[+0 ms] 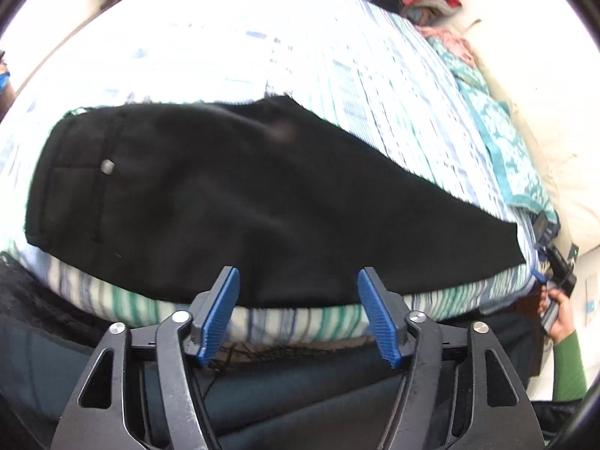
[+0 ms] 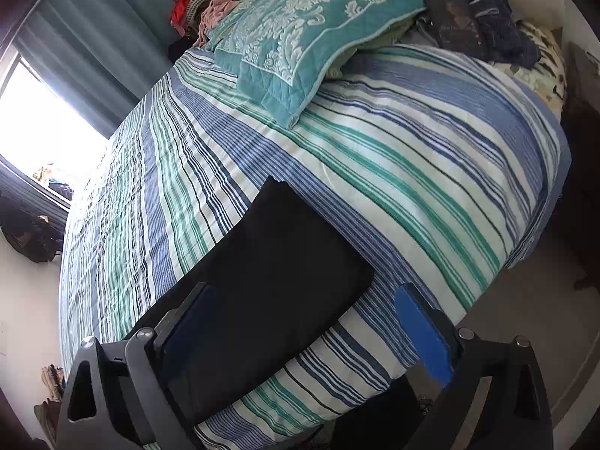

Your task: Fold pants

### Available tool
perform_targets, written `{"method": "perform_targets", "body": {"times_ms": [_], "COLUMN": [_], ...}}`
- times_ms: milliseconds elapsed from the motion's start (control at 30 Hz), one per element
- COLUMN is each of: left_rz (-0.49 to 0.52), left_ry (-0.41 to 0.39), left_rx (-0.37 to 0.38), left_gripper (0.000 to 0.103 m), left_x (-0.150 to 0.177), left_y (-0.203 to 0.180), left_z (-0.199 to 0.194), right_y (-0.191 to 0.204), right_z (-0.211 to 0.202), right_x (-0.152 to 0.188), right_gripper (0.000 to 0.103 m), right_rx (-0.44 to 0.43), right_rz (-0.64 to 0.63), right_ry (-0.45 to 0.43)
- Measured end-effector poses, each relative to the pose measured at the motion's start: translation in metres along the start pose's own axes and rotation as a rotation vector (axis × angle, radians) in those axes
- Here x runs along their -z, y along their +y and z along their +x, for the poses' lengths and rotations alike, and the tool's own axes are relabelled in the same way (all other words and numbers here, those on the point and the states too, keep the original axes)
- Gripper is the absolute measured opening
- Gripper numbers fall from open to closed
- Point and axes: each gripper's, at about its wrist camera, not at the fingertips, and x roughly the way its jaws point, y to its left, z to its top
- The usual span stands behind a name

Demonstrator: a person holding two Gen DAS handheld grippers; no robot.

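Two handheld grippers in view, one per wrist camera, both with jaws released and nothing between the pads. The black fabric pants (image 1: 240, 202) lie flat on the blue, green and white striped bedspread (image 2: 393, 157), along its near edge, folded lengthwise into a single long band. In the left view the waist end, with a back pocket and a small metal button (image 1: 107, 167), sits to the left and the leg tapers off to the right. The left gripper (image 1: 298, 311) hangs above the near hem of the pants, its blue ribbed pads (image 1: 221, 311) spread apart and clear of the cloth. The right gripper (image 2: 315, 341) is over the leg end, jaws wide, blue pads (image 2: 423, 337) apart from the fabric. A teal quilted pillow with white damask pattern (image 2: 300, 41) lies at the far side of the bed. At the right edge of the left view, a hand (image 1: 560, 318) in a green sleeve holds the other gripper.
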Motion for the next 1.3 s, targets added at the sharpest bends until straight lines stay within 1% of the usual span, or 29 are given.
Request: {"method": "perform_targets", "body": {"times_ms": [33,67,133,200,233,267,300,333,367,467,533,567,600,633,700,767,833,933,1000,1033,1067,1100,1133,1167,1200,1233,1267,1300], "left_rz": [0.005,0.018,0.079,0.19,0.274,0.364,0.436,0.463,0.452,0.39,0.345,0.324,0.304,0.283,0.238,0.203,0.185,0.179,0.139,0.108,0.08,0.056,0.037,0.024,0.049,0.13,0.176,0.179], "left_ry": [-0.032,-0.049,-0.044,-0.002,0.028,0.073,0.132,0.161,0.139,0.14,0.109,0.077,0.039,-0.005,-0.103,-0.166,-0.203,-0.304,-0.348,-0.35,-0.33,-0.287,-0.225,-0.147,-0.085,-0.119,-0.17,-0.18], "left_rx": [-0.024,-0.054,-0.107,-0.179,-0.233,-0.313,-0.398,-0.425,-0.407,-0.367,-0.343,-0.324,-0.303,-0.29,-0.268,-0.233,-0.204,-0.202,-0.212,-0.218,-0.218,-0.216,-0.222,-0.241,-0.264,-0.281,-0.298,-0.31], "left_gripper": [0.077,0.077,0.077,0.077,0.076,0.075,0.068,0.066,0.066,0.066,0.068,0.068,0.076,0.087,0.096,0.096,0.096,0.096,0.097,0.098,0.099,0.099,0.1,0.101,0.103,0.103,0.103,0.103], "left_x": [-0.007,-0.016,-0.025,-0.026,-0.023,-0.016,-0.007,0.003,0.01,0.016,0.016,0.014,0.01,0.005,-0.008,-0.025,-0.051,-0.082,-0.105,-0.117,-0.129,-0.14,-0.148,-0.152,-0.151,-0.141,-0.133,-0.131], "left_y": [0.006,0.01,0.011,0.0,-0.005,-0.01,-0.012,-0.009,0.001,0.019,0.026,0.027,0.029,0.029,0.026,0.02,0.015,0.0,0.001,0.004,0.008,0.013,0.021,0.03,0.035,0.032,0.027,0.026], "left_z": [-0.003,-0.001,0.019,0.05,0.065,0.082,0.099,0.105,0.096,0.078,0.064,0.055,0.046,0.037,0.025,0.022,0.032,0.048,0.064,0.076,0.091,0.107,0.129,0.151,0.174,0.182,0.179,0.178], "right_y": [0.004,0.011,0.027,0.049,0.062,0.078,0.094,0.111,0.127,0.169,0.192,0.201,0.209,0.214,0.223,0.23,0.235,0.242,0.238,0.235,0.231,0.228,0.225,0.222,0.22,0.219,0.218,0.217], "right_z": [-0.009,-0.018,-0.032,-0.039,-0.039,-0.036,-0.03,-0.024,-0.017,0.005,0.019,0.024,0.027,0.029,0.03,0.03,0.027,0.032,0.04,0.045,0.049,0.051,0.053,0.053,0.054,0.055,0.057,0.059], "right_x": [0.001,0.002,0.008,0.019,0.027,0.037,0.047,0.06,0.074,0.119,0.148,0.16,0.171,0.181,0.199,0.209,0.21,0.207,0.205,0.204,0.203,0.201,0.199,0.197,0.196,0.195,0.194,0.194], "right_gripper": [0.096,0.096,0.096,0.096,0.096,0.096,0.096,0.096,0.096,0.096,0.096,0.096,0.096,0.096,0.096,0.096,0.096,0.097,0.098,0.098,0.098,0.098,0.098,0.1,0.101,0.101,0.101,0.101], "right_rx": [0.013,0.032,0.043,0.018,0.0,-0.027,-0.055,-0.08,-0.103,-0.154,-0.162,-0.159,-0.151,-0.141,-0.124,-0.114,-0.112,-0.081,-0.052,-0.035,-0.022,-0.011,-0.006,-0.005,-0.005,-0.003,0.0,0.005], "right_rz": [-0.022,-0.046,-0.097,-0.142,-0.164,-0.188,-0.216,-0.244,-0.271,-0.363,-0.438,-0.478,-0.512,-0.543,-0.603,-0.649,-0.685,-0.73,-0.711,-0.697,-0.685,-0.673,-0.662,-0.652,-0.644,-0.637,-0.632,-0.626], "right_ry": [-0.02,-0.044,-0.08,-0.086,-0.079,-0.061,-0.037,-0.014,0.01,0.063,0.082,0.078,0.067,0.051,0.017,0.013,-0.027,-0.077,-0.059,-0.046,-0.035,-0.031,-0.029,-0.027,-0.027,-0.024,-0.018,-0.013]}}
